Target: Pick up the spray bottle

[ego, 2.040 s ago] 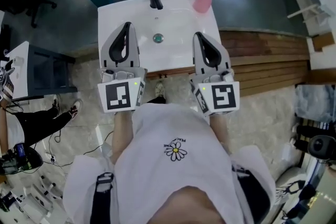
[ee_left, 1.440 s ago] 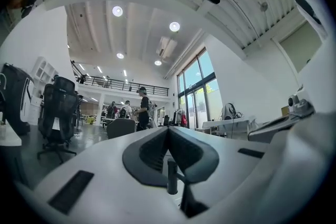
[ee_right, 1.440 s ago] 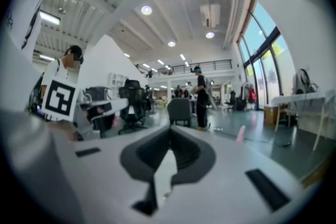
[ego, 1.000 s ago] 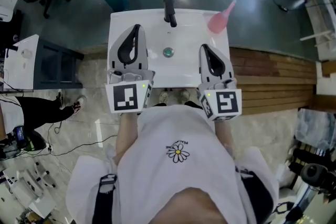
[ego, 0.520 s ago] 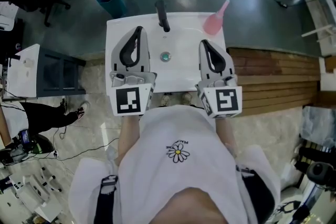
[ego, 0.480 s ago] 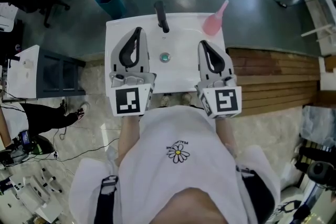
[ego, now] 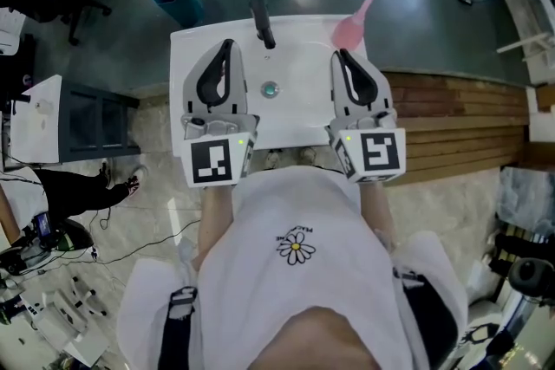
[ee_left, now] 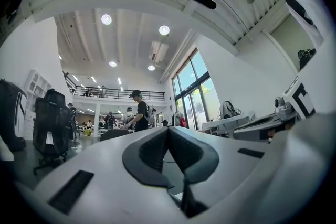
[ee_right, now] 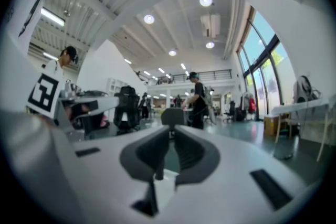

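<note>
The right claw point(ego: 341, 58) has crept nearer the pink bottle point(ego: 349, 29), which stands at the sink's point(ego: 290, 121) far right corner. It and the left claw point(ego: 227, 46) are pressed together, empty. Open the right wide before closing round the body.

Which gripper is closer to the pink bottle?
Right. In the head view the right gripper is just short of the bottle, almost in line with it. The left gripper is over the sink's other side, well to the bottle's left.
</note>
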`<state>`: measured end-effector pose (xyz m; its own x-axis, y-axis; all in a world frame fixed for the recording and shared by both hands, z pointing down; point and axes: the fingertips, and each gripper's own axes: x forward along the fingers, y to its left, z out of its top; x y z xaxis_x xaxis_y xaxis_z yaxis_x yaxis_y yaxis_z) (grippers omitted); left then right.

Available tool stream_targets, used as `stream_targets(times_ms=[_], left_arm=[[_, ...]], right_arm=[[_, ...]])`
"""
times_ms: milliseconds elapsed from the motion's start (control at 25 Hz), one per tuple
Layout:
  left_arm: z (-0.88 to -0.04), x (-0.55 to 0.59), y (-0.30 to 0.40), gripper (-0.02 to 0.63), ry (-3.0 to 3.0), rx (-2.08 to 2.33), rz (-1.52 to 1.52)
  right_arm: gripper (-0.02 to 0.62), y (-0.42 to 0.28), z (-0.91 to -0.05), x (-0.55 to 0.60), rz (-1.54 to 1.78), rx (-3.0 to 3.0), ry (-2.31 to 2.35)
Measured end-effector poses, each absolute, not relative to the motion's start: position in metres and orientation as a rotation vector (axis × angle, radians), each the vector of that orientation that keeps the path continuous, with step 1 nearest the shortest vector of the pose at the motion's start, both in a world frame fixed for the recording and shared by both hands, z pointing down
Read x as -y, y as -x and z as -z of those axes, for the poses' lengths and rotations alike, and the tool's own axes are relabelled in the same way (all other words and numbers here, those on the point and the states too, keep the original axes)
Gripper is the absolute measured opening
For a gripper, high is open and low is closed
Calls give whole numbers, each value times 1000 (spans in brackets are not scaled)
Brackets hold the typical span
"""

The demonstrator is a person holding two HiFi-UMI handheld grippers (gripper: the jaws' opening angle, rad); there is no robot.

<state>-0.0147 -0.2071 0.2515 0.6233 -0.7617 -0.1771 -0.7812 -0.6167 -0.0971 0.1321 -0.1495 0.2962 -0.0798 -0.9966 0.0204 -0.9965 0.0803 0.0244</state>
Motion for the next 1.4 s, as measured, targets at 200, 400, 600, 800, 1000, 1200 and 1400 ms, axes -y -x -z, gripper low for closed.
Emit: stream_targets(times_ms=[200, 400, 600, 800, 1000, 1200, 1400], left_arm=[[-252, 213, 20, 17, 2654, -1303, -189], [-256, 219, 26, 17, 2652, -1338, -180], [-260, 220, 20, 17, 2658, -1347, -154], [-267, 222, 16, 17, 2656, -1331, -99], [-275, 228, 22, 17, 2624, -1367, -30], [-275, 229, 29, 17, 2590, -1399, -2], [-277, 233, 32, 17, 2558, -1422, 40]], right_arm=[[32, -145, -288, 161, 47, 2275, -2144], [142, -157, -289, 170, 11, 2261, -2147], [209, -188, -301, 185, -93, 2250, -2202], [273, -218, -349, 214, -172, 2113, -2192], [284, -233, -397, 234, -257, 2058, -2127], [285, -257, -435, 249, -367, 1988, -2142], [284, -268, -449, 265, -385, 1965, -2143]])
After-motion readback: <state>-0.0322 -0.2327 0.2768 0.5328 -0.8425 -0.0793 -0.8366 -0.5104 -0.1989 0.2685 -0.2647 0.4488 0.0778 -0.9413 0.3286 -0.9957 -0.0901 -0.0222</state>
